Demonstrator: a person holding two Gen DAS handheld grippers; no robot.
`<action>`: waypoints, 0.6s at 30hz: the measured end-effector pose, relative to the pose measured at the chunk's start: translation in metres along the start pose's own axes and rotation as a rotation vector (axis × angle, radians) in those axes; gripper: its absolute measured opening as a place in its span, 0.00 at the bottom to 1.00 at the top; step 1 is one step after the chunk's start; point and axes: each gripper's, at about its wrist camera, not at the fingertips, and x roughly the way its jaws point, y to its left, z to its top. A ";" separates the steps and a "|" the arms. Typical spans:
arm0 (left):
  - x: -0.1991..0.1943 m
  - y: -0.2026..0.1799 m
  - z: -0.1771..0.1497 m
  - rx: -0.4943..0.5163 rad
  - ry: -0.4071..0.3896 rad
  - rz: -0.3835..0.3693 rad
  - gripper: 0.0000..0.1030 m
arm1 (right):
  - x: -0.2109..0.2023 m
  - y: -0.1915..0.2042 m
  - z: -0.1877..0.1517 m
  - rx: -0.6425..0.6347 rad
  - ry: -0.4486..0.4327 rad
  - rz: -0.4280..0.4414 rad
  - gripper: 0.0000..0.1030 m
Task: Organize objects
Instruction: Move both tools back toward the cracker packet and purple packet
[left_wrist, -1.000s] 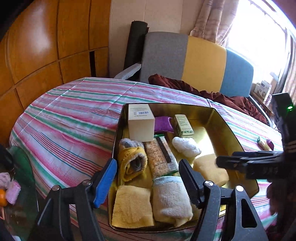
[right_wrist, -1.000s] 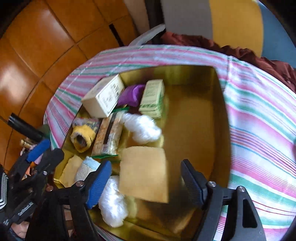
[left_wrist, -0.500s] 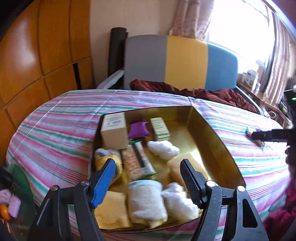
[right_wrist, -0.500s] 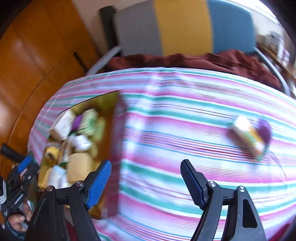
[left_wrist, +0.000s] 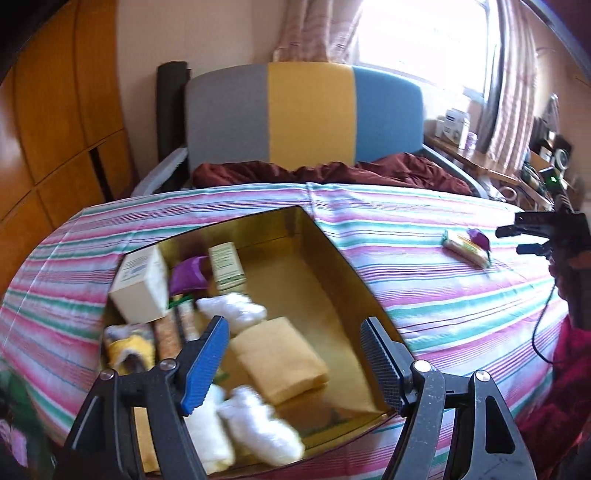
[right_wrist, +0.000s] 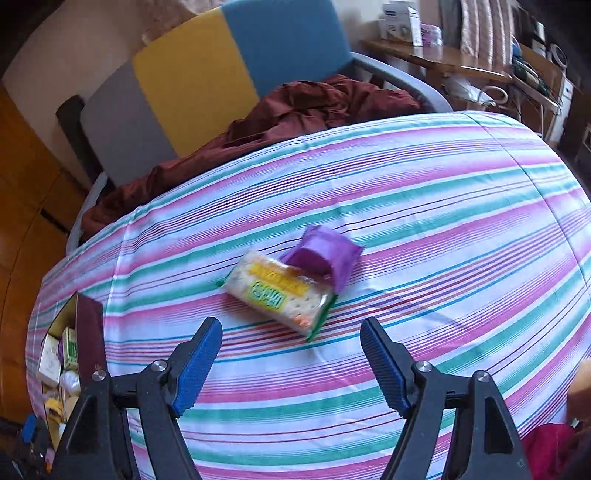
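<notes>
Cracker packet (right_wrist: 279, 293) lies on the striped tablecloth (right_wrist: 424, 229), a purple pouch (right_wrist: 325, 253) overlapping its far end; the gold tin (left_wrist: 332, 258) of towels sits well to the left. Left gripper (left_wrist: 295, 360) hangs over the tin, jaws apart and empty; right gripper (right_wrist: 291, 360) gapes just short of the packet, touching nothing

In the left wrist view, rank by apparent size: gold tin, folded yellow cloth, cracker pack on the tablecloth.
1. gold tin
2. folded yellow cloth
3. cracker pack, though it lies farther from the camera, so its real size against the cloth is unsure.
</notes>
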 end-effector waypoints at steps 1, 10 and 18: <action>0.002 -0.005 0.001 0.007 0.004 -0.009 0.72 | 0.003 -0.005 0.004 0.018 0.001 -0.007 0.76; 0.014 -0.052 0.017 0.070 0.033 -0.112 0.72 | 0.051 0.007 0.042 -0.064 0.035 -0.080 0.76; 0.028 -0.090 0.033 0.096 0.068 -0.202 0.72 | 0.088 0.013 0.051 -0.189 0.125 -0.083 0.73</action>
